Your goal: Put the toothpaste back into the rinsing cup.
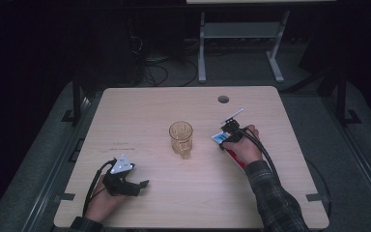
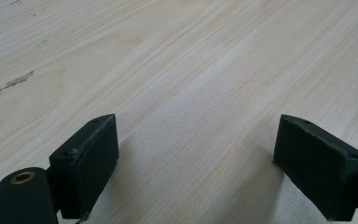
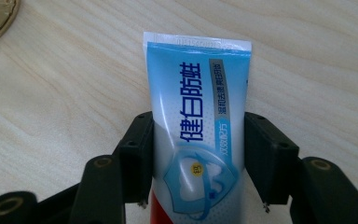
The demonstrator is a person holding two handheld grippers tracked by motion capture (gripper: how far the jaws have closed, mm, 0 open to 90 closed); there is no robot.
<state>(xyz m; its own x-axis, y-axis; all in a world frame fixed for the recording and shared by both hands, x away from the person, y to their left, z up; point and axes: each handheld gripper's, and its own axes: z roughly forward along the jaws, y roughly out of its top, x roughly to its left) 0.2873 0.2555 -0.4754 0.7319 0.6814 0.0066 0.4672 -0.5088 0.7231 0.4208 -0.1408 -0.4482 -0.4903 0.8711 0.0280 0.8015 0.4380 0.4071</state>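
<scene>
On the surface (image 1: 140, 111) a glass (image 1: 181, 138) stands upright near the middle. To its right, apart from it, a toothpaste tube (image 1: 221, 139) lies flat, its crimped end toward the glass. The right gripper (image 1: 228, 131) sits over the tube, one jaw on each side of it; the pads seem to touch its edges, though that is hard to tell. The left gripper (image 1: 142, 184) rests at the near left, well apart from the glass, with bare surface between its jaws. A cable hole (image 1: 223, 99) lies behind the tube near the far edge.
</scene>
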